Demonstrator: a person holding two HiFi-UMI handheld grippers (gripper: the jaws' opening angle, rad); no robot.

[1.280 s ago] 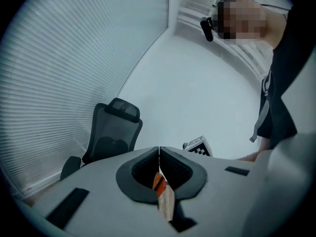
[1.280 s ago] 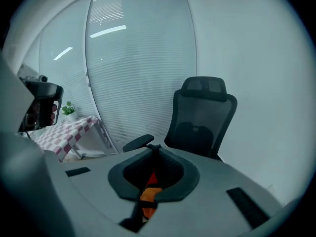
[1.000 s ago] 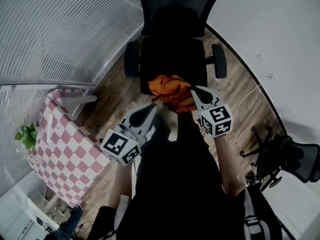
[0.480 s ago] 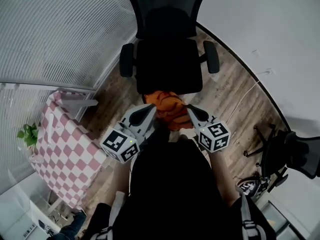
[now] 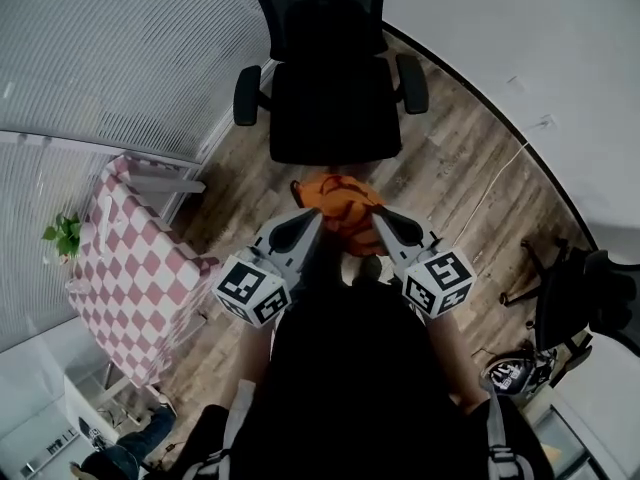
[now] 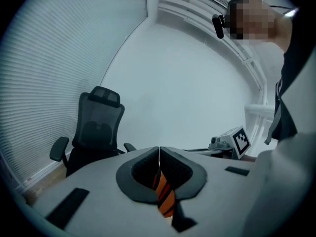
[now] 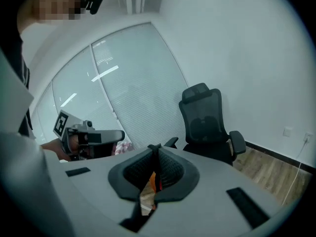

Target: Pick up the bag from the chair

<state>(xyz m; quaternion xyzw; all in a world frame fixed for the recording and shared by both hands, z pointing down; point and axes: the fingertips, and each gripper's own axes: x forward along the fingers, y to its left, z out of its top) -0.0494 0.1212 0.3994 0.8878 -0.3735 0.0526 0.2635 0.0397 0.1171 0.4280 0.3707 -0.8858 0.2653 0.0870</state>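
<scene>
The orange bag [image 5: 338, 206] with dark stripes hangs in the air between my two grippers, off the black office chair [image 5: 335, 108] and nearer to me than its seat. My left gripper [image 5: 313, 217] is shut on the bag's left side; orange striped fabric [image 6: 163, 194] shows between its jaws in the left gripper view. My right gripper [image 5: 378, 218] is shut on the bag's right side, with a bit of orange fabric [image 7: 150, 184] pinched between its pads. The chair's seat is bare. The chair also stands ahead in the left gripper view [image 6: 94, 132] and the right gripper view [image 7: 207, 125].
A table with a pink-and-white checked cloth [image 5: 135, 278] stands at the left, with a small green plant [image 5: 62, 236] beyond it. A second dark chair [image 5: 590, 303] is at the right edge. A white cable [image 5: 490, 193] runs across the wooden floor. Slatted blinds [image 5: 110, 58] cover the left wall.
Both grippers have drawn back from the chair towards me with the bag, which has come off the seat and now hangs over the floor.
</scene>
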